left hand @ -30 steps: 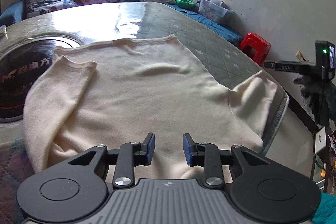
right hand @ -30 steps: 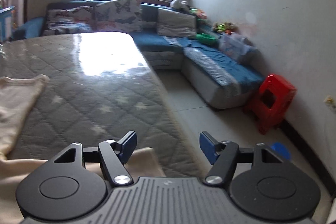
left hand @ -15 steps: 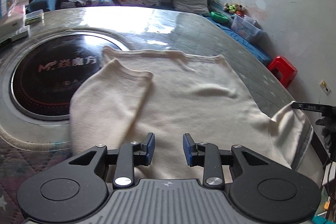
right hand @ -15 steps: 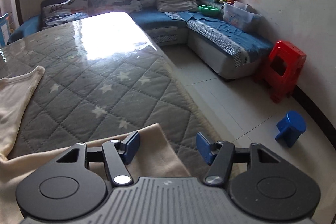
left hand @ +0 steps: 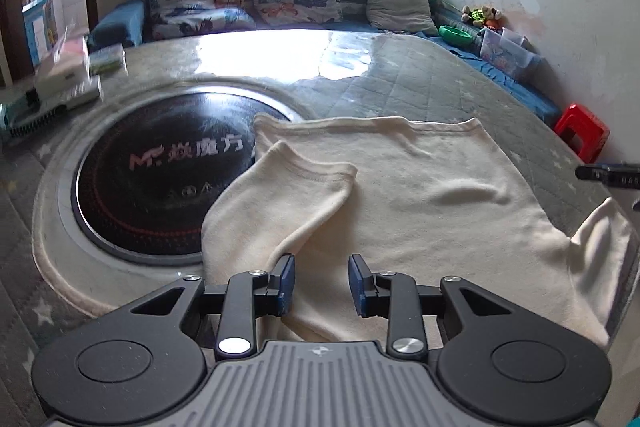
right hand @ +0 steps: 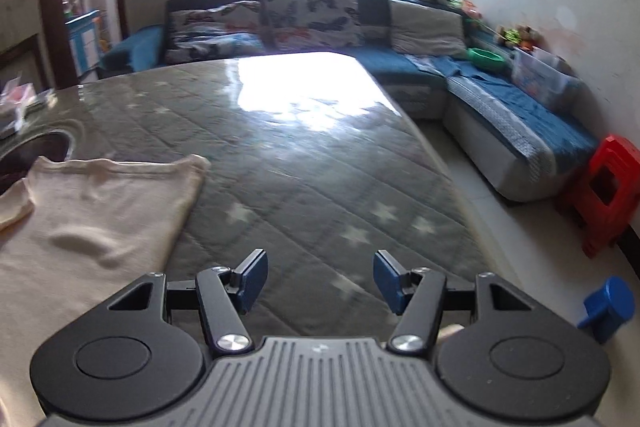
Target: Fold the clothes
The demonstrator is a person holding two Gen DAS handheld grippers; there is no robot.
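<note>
A cream long-sleeved top [left hand: 420,195] lies spread on the grey quilted table [left hand: 400,75]. Its left sleeve [left hand: 280,203] is folded in over the body; the right sleeve [left hand: 600,251] hangs at the table's right edge. My left gripper [left hand: 322,279] is open and empty, just above the top's near edge by the left sleeve. The top's far right corner shows in the right wrist view [right hand: 100,211]. My right gripper [right hand: 320,279] is open wide and empty over bare quilt [right hand: 320,187], right of the top.
A round black cooktop inset [left hand: 160,187] sits in the table at the left, partly under the top. Boxes [left hand: 60,83] lie at the far left. A blue sofa [right hand: 500,115] with cushions runs behind and right. A red stool [right hand: 608,195] and blue stool [right hand: 608,307] stand on the floor.
Both grippers have swung left and pulled back. The left view now shows more of the cooktop; the right gripper no longer hovers over the sleeve and has opened wider.
</note>
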